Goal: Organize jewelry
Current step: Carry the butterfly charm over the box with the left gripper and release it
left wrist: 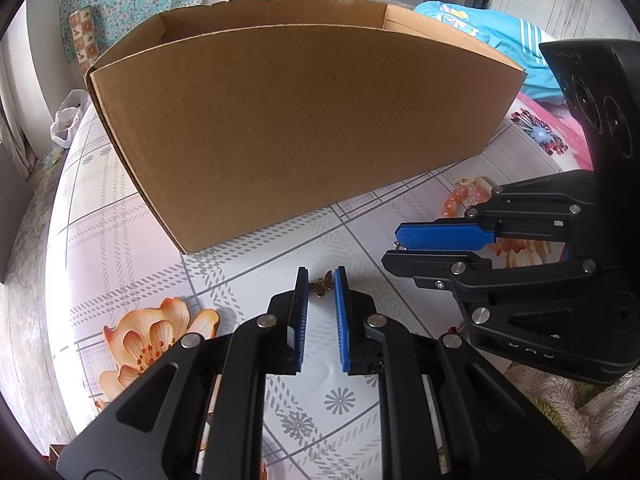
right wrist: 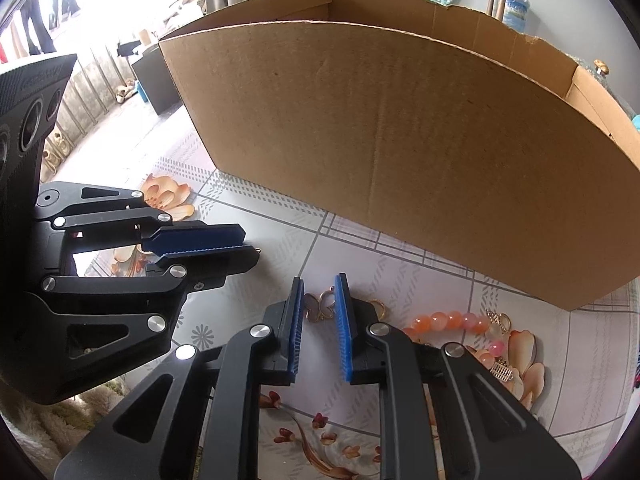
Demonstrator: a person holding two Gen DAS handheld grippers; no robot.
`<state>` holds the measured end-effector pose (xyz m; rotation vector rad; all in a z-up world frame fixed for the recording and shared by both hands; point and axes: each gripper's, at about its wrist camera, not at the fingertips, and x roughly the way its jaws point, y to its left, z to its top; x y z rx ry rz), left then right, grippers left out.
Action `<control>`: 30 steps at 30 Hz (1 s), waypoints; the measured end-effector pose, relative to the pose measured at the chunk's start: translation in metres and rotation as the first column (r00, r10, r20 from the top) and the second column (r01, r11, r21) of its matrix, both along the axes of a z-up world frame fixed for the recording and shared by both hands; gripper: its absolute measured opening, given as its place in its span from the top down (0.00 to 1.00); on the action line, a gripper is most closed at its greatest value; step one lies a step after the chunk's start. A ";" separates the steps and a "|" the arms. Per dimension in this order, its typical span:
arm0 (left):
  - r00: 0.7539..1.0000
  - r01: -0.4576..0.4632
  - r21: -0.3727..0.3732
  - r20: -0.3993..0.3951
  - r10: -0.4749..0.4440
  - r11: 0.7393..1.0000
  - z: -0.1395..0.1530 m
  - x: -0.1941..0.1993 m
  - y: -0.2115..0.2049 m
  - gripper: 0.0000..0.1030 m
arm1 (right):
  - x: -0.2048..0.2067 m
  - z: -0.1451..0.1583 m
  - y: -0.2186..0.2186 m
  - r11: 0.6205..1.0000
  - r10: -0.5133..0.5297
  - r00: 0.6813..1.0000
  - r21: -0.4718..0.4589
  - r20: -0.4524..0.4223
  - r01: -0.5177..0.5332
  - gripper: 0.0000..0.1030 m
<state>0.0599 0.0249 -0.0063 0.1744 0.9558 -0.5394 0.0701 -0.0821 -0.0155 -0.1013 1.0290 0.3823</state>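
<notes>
A brown cardboard box [left wrist: 280,120] stands on the flowered tablecloth, also in the right wrist view [right wrist: 400,152]. My left gripper [left wrist: 322,280] is open, its blue pads on either side of a small bronze butterfly charm [left wrist: 323,285] on the cloth. It shows from the side in the right wrist view [right wrist: 250,246], jaws nearly together. My right gripper [right wrist: 318,292] is open around a gold butterfly ring [right wrist: 320,306]. In the left wrist view it [left wrist: 394,246] shows from the side. An orange bead bracelet [right wrist: 452,320] lies right of it, also in the left wrist view [left wrist: 460,196].
A gold ring [right wrist: 378,308] and small gold charms [right wrist: 502,370] lie near the bracelet. A blue cloth [left wrist: 500,36] lies behind the box. A fluffy rug [left wrist: 560,396] is at the table's near edge. A white bag [left wrist: 68,120] is at the far left.
</notes>
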 end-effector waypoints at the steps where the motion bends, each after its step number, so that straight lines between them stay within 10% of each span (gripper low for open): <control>1: 1.000 -0.001 0.001 0.000 0.001 1.000 0.000 0.000 0.000 0.88 | -0.002 0.002 -0.006 1.000 -0.002 1.000 0.003 0.001 0.002 0.85; 14: 0.996 0.018 -0.037 0.084 -0.015 0.999 0.040 -0.022 0.001 0.88 | -0.036 0.057 -0.052 0.996 -0.031 0.992 0.092 0.119 0.020 0.85; 20: 0.986 0.063 -0.164 0.164 -0.036 0.984 0.096 -0.030 -0.001 0.88 | -0.038 0.113 -0.075 0.985 -0.055 0.971 0.174 0.234 0.014 0.85; 25: 0.976 0.086 -0.215 0.212 -0.039 0.973 0.135 0.005 -0.017 0.88 | -0.010 0.148 -0.097 0.978 -0.096 0.943 0.207 0.318 0.030 0.85; 30: 0.986 0.045 -0.165 0.163 -0.018 0.985 0.132 0.072 -0.052 0.88 | 0.057 0.137 -0.119 0.969 -0.164 0.965 0.219 0.206 0.118 0.85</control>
